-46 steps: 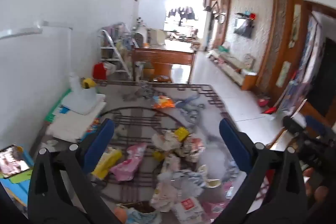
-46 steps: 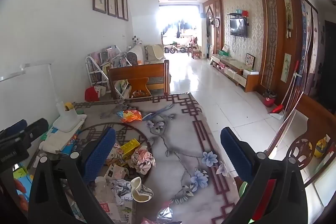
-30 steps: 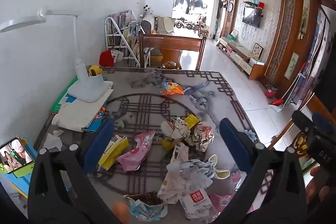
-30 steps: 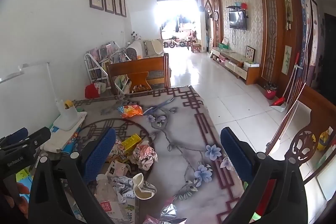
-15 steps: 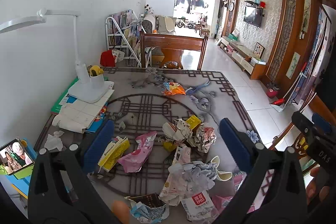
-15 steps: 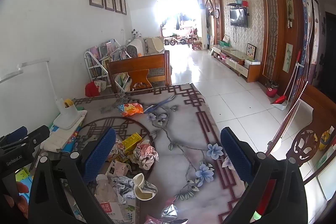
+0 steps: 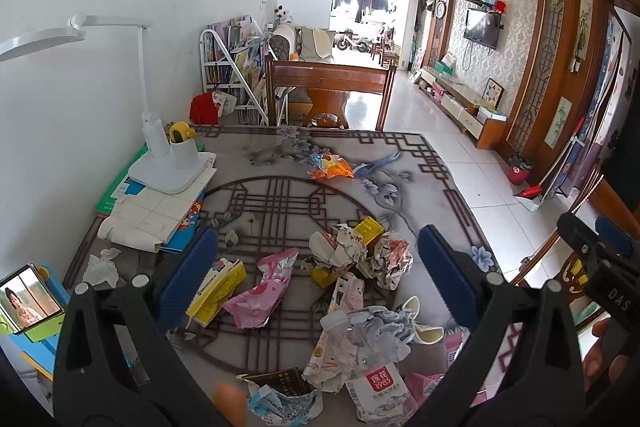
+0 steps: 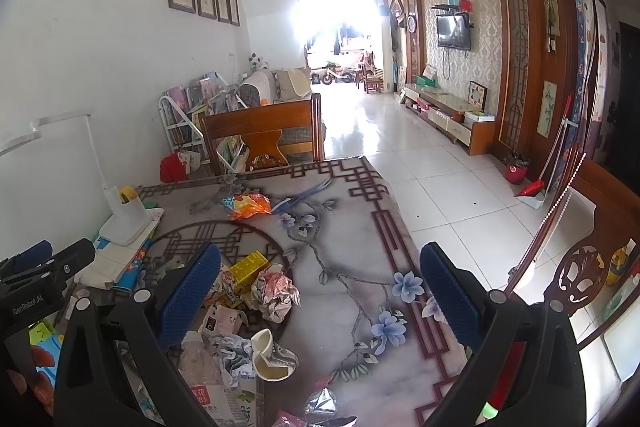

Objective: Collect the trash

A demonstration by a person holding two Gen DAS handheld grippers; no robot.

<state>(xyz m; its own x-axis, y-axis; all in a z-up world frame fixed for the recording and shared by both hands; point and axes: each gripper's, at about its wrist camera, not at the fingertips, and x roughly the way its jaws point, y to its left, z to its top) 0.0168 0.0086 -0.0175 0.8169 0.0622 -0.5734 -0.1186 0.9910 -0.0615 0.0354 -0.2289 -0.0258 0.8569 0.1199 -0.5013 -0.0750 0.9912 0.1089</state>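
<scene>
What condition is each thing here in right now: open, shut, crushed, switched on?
Left gripper: open, empty.
Right gripper: open, empty.
Plastic bottle: crushed, lying flat.
Paper cup: squashed, tipped over.
Yellow box: lying flat.
Phone: screen on.
Desk lamp: upright.

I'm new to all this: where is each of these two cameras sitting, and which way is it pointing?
Left wrist view: sits on the left gripper, looking down over the trash pile on the table; its blue pads show wide apart, and the right gripper with some fingers shows at the edge.
Right wrist view: sits on the right gripper, facing down the room over the table's right side; open pads show, and the left gripper shows at the edge.
Shared: orange wrapper, desk lamp, wooden chair.
</scene>
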